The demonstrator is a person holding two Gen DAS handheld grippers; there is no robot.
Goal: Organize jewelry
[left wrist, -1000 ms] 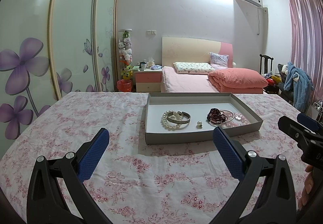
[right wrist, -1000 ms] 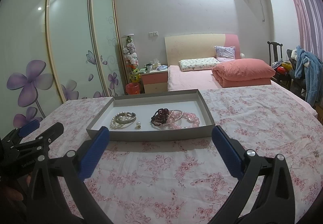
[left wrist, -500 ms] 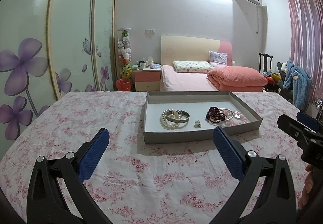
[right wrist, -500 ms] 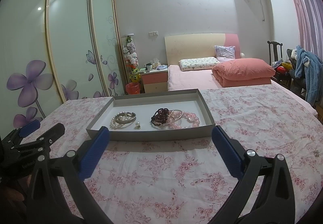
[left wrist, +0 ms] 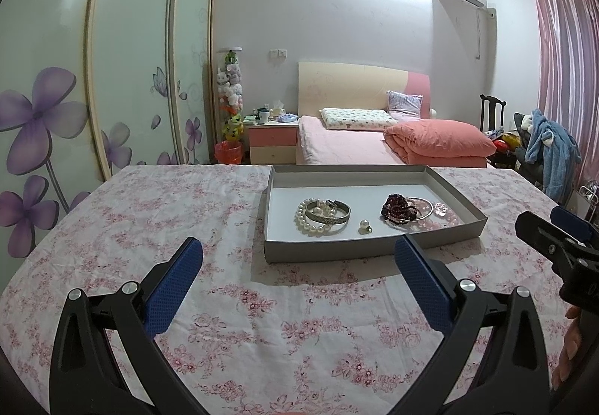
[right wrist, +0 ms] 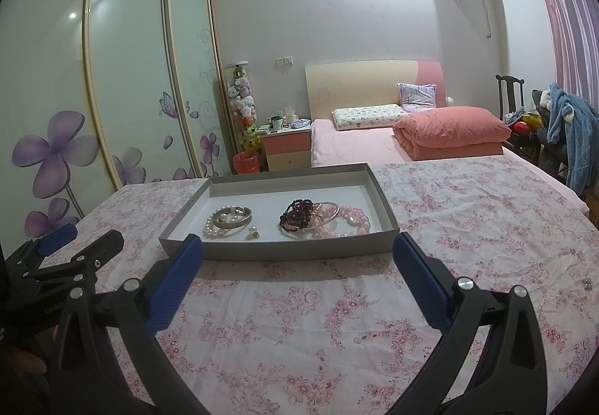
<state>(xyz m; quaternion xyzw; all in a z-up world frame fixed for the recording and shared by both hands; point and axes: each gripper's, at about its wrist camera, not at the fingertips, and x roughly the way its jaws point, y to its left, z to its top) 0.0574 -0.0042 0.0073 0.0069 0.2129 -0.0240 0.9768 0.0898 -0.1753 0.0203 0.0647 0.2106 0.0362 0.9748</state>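
Note:
A shallow grey tray (left wrist: 322,252) (right wrist: 262,249) stands on the floral tablecloth. Inside lie a pearl bracelet (left wrist: 310,226) (right wrist: 211,232) with a silver bangle (left wrist: 329,217) (right wrist: 234,222), a small pearl earring (left wrist: 365,226) (right wrist: 252,232), a dark red bead bracelet (left wrist: 398,207) (right wrist: 297,214) and a pink bead bracelet (right wrist: 352,218) (left wrist: 430,224). My left gripper (left wrist: 299,265) is open and empty, short of the tray's near wall. My right gripper (right wrist: 299,263) is open and empty, also just short of it. A small brooch-like piece (right wrist: 587,282) lies on the cloth far right.
The table with the floral cloth (left wrist: 112,212) (right wrist: 486,212) spreads around the tray. A bed with a pink duvet (left wrist: 438,143), a nightstand (left wrist: 273,141) and sliding wardrobe doors (left wrist: 131,78) lie beyond. The other gripper shows at each view's side edge (left wrist: 554,250) (right wrist: 75,257).
The left wrist view has tilted up slightly, so the tray sits a little lower in it. The right gripper has barely moved. Both stay open.

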